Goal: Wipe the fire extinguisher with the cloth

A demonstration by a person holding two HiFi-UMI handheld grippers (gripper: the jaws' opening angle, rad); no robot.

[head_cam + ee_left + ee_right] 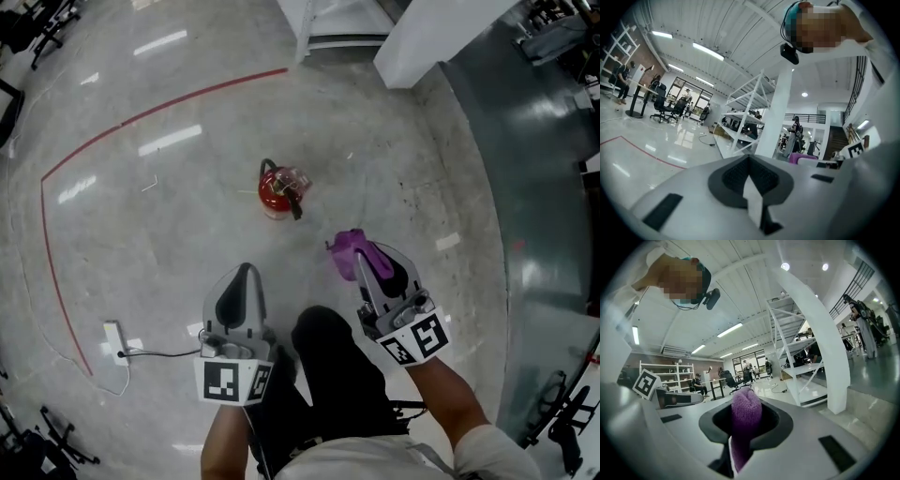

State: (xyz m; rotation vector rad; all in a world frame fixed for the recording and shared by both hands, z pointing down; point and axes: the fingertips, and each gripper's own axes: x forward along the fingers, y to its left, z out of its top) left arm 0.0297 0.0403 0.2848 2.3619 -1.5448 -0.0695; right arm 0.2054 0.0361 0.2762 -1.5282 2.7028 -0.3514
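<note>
A small red fire extinguisher [277, 190] with a black hose stands on the concrete floor, ahead of both grippers and well apart from them. My right gripper [362, 259] is shut on a purple cloth [349, 249], which bunches out past its tip. In the right gripper view the cloth [745, 418] is pinched between the dark pads and points up into the room. My left gripper [246, 274] is held lower left of the extinguisher. Its jaws meet with nothing between them in the left gripper view [750, 174]. Neither gripper view shows the extinguisher.
A red line [141, 117] marks the floor to the left and behind the extinguisher. A white power strip [114, 339] with a cable lies at the lower left. A white pillar [439, 37] and a white rack [333, 26] stand beyond; darker floor [534, 159] runs along the right.
</note>
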